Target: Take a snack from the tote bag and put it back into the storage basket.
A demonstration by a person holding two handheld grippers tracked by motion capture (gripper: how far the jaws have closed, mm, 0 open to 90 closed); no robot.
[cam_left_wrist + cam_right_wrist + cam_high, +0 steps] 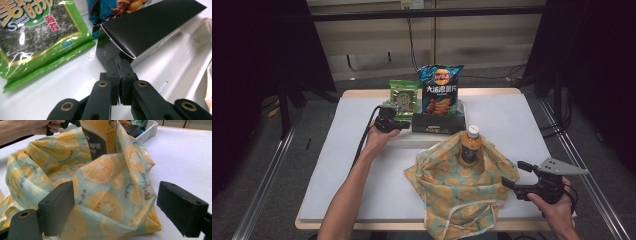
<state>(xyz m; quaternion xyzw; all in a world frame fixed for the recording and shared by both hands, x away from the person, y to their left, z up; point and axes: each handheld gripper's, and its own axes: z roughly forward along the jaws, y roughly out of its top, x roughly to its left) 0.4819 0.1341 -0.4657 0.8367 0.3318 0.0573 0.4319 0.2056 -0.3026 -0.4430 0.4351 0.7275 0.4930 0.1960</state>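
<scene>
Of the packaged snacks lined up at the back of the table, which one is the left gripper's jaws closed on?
The black box: the left gripper pinches its open end flap, while the green seaweed packet and blue chip bag lie untouched beside it.

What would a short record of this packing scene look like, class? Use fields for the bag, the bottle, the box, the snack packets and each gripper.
bag: fruit-print cloth bag, open, on the table
bottle: bottle upright inside the bag
box: black box in a white tray
snack packets: green packet and blue chip packet, upright behind the box
left gripper: left gripper, shut at the box's end flap
right gripper: right gripper, open, the bag's side between its jaws
</scene>
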